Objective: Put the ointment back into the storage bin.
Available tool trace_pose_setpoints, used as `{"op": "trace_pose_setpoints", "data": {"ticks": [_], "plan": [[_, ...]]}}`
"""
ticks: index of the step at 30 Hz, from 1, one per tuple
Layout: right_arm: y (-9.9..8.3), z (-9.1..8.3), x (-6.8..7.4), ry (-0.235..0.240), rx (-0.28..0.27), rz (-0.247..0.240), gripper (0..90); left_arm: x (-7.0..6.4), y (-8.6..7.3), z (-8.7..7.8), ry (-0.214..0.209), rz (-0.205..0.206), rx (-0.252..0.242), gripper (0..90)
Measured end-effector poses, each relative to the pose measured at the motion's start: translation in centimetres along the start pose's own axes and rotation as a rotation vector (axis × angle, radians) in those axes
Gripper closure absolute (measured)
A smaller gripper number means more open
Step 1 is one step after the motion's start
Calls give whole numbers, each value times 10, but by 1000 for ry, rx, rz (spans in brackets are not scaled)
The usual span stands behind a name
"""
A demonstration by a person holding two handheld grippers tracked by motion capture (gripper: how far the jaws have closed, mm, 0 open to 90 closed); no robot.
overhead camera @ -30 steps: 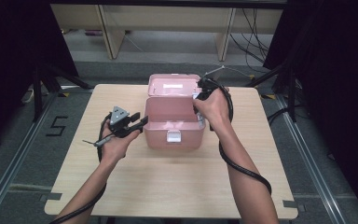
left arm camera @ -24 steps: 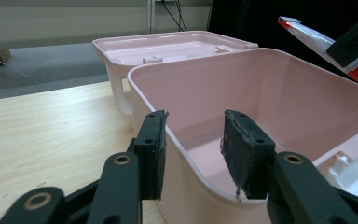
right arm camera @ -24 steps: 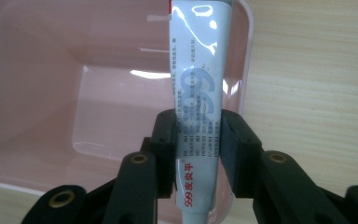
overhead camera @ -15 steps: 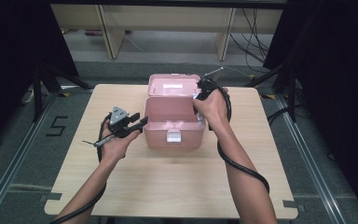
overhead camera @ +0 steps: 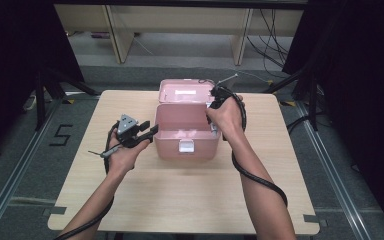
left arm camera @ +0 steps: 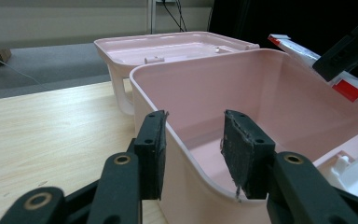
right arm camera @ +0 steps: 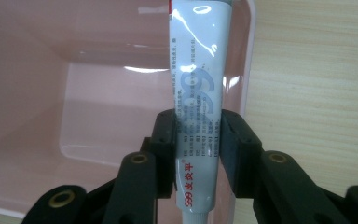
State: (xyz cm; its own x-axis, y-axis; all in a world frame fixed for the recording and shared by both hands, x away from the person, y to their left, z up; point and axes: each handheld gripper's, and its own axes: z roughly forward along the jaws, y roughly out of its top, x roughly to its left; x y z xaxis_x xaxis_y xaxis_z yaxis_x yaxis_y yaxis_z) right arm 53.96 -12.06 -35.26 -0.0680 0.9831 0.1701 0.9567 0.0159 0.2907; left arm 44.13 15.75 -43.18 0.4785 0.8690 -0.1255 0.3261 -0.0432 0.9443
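An open pink plastic box point(overhead camera: 187, 145) stands mid-table with its lid point(overhead camera: 185, 92) folded back. My left gripper point(overhead camera: 153, 131) is at the box's left wall. In the left gripper view it point(left arm camera: 196, 158) is open and straddles the rim of the box point(left arm camera: 186, 93), one jaw outside and one inside. My right gripper point(overhead camera: 211, 107) hovers over the box's right side. It point(right arm camera: 198, 140) is shut on a white ointment tube point(right arm camera: 198, 70) with red print, held above the box's inside point(right arm camera: 98, 93) near its right rim. That tube point(left arm camera: 349, 86) also shows from the left gripper.
The box sits on a light wooden table point(overhead camera: 180, 195) with bare wood all around it. A white latch point(overhead camera: 186, 146) is on the box's front. Shelving legs point(overhead camera: 242, 37) and cables lie on the floor beyond the far edge.
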Motion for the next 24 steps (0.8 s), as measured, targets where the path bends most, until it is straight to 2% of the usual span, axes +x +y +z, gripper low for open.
{"op": "trace_pose_setpoints", "data": {"ticks": [1, 2, 3, 5, 7, 9, 10, 12, 14, 16, 20, 21, 24], "plan": [[0, 1, 0, 0, 3, 5, 693, 0, 0, 0, 0, -1, -1, 591], [0, 2, 2, -1, 11, 31, 693, 0, 0, 0, 0, 0, -1, 591], [0, 3, -1, -5, 3, -19, 693, 0, 0, 0, 0, 0, 0, 591], [1, 6, 2, -20, 15, 9, 693, 0, 0, 0, 1, 0, 1, 591], [1, 7, 2, -17, 17, 4, 693, 1, -1, 0, 0, 3, 5, 591], [0, 9, 3, -14, 20, 19, 693, 1, -1, 0, 0, 1, 5, 591], [0, 9, 1, -19, 16, -13, 693, 1, -1, 0, 0, 1, 5, 591], [0, 9, 3, -20, 22, -6, 693, 1, -1, 0, 1, 1, 4, 591], [1, 11, 0, -23, 12, -53, 693, 1, -1, 0, 1, 1, 4, 591], [1, 12, 4, -29, 28, 4, 693, 1, -1, 0, 1, 1, 3, 591], [1, 13, 4, -27, 33, -7, 693, 1, -2, 0, 1, 0, 5, 591], [1, 13, 5, -31, 36, 12, 693, 1, -2, 0, 1, 0, 4, 591], [2, 15, 3, -39, 24, -32, 693, 1, -2, -1, 1, -2, 4, 591]]}}
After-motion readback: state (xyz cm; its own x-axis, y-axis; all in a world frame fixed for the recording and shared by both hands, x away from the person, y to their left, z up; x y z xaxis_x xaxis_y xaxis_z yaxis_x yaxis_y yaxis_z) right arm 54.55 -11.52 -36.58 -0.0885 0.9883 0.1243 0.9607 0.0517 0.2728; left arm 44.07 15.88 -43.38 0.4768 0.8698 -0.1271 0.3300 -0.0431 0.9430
